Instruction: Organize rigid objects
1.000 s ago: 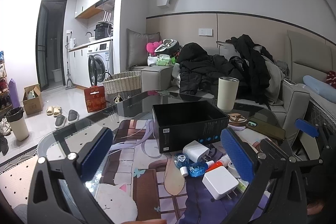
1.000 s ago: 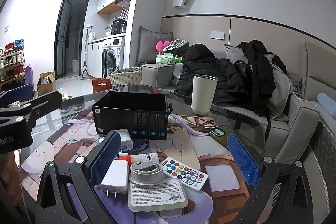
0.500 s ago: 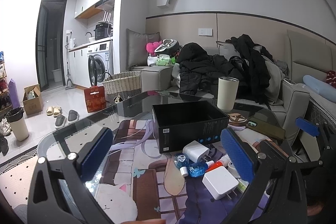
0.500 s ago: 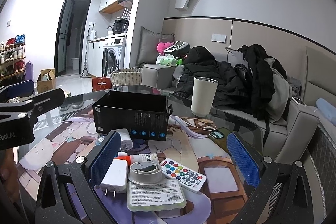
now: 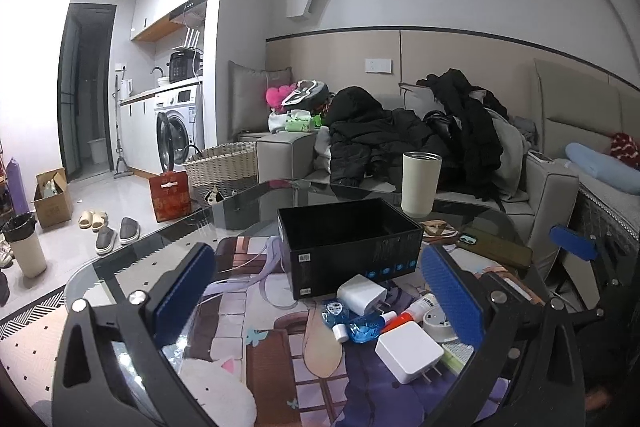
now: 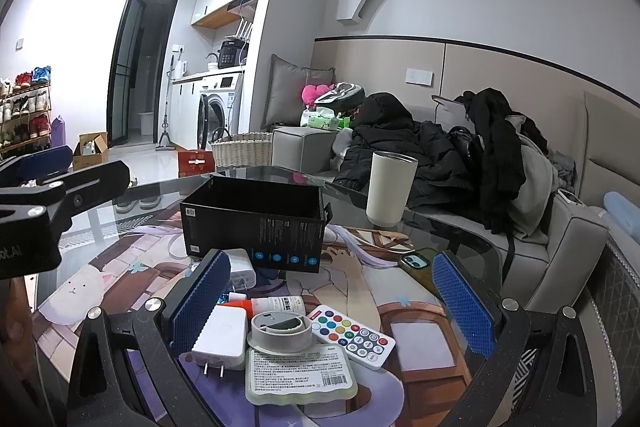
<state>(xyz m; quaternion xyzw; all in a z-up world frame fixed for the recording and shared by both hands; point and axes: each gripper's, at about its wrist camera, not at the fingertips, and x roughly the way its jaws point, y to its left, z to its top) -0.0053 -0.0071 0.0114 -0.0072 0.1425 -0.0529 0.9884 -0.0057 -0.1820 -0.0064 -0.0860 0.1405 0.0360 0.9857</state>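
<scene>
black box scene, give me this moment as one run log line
left gripper: open, empty | right gripper: open, above white charger | black box: upright, contents unseen | remote: on mat

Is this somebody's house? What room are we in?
Most likely a small flat's living room, open to a kitchen and laundry corner. A grey sofa piled with dark coats sits behind the glass table, and a washing machine stands under cupboards near the door.

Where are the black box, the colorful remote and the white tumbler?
black box [image 6: 256,223]: right wrist view, front wall.
colorful remote [image 6: 352,335]: right wrist view, button face.
white tumbler [image 6: 390,189]: right wrist view, side wall.
</scene>
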